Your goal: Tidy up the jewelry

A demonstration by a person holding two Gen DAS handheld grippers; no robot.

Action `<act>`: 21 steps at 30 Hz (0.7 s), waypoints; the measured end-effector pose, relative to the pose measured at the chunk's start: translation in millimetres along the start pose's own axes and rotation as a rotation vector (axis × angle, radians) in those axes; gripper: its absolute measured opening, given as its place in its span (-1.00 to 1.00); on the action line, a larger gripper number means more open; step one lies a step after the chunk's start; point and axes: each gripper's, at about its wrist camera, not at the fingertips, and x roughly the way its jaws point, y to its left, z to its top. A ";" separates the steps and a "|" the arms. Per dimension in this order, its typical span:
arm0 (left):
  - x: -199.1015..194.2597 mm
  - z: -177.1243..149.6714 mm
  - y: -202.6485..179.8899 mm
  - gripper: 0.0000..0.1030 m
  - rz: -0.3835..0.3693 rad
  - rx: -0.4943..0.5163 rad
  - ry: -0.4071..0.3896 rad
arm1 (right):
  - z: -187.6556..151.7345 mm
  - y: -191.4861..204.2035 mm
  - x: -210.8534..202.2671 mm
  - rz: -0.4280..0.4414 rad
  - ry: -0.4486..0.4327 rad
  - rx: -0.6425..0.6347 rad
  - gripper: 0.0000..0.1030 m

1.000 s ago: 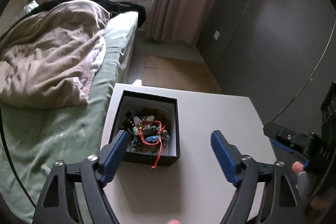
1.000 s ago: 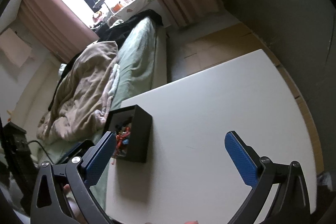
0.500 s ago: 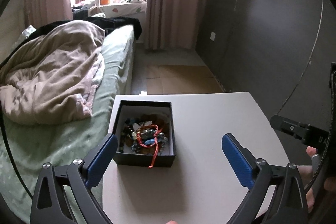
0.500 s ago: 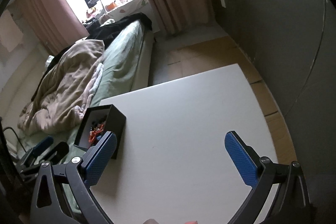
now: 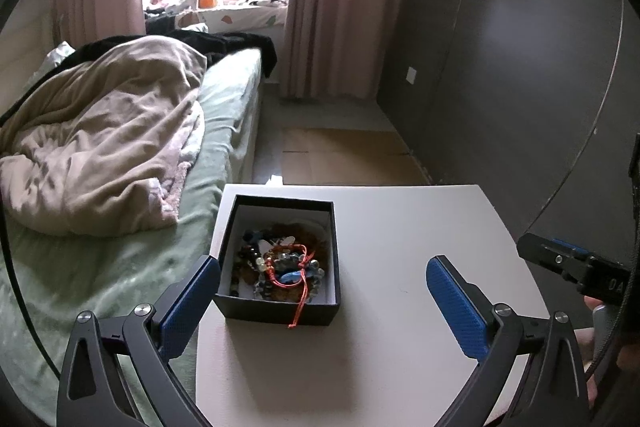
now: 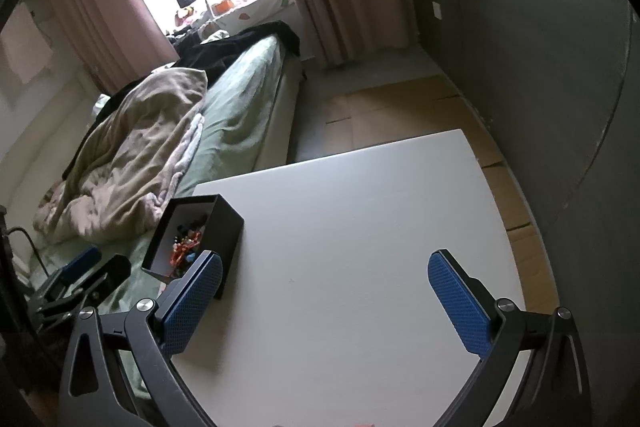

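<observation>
A black open box (image 5: 280,309) stands at the left edge of a white table (image 5: 392,355). It holds a heap of beaded bracelets (image 5: 276,267) and a red cord (image 5: 301,301) that hangs over its front wall. My left gripper (image 5: 323,291) is open and empty, held back from the box and above the table. My right gripper (image 6: 325,291) is open and empty over the bare table, with the box (image 6: 224,239) to its left. The right gripper also shows at the right edge of the left wrist view (image 5: 560,259).
A bed with a green sheet (image 5: 100,267) and a beige blanket (image 5: 104,147) runs along the table's left side. A dark wall (image 5: 500,87) stands to the right. Cardboard (image 5: 344,155) lies on the floor beyond the table, with curtains (image 5: 340,7) and a window behind.
My left gripper has pulled back and up from the box, and its jaws have opened wider. My right gripper has also drawn back and turned; the box looks farther off.
</observation>
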 end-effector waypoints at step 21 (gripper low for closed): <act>-3.1 0.0 5.8 0.99 0.003 -0.016 0.007 | 1.0 6.8 0.5 0.009 -0.004 0.011 1.00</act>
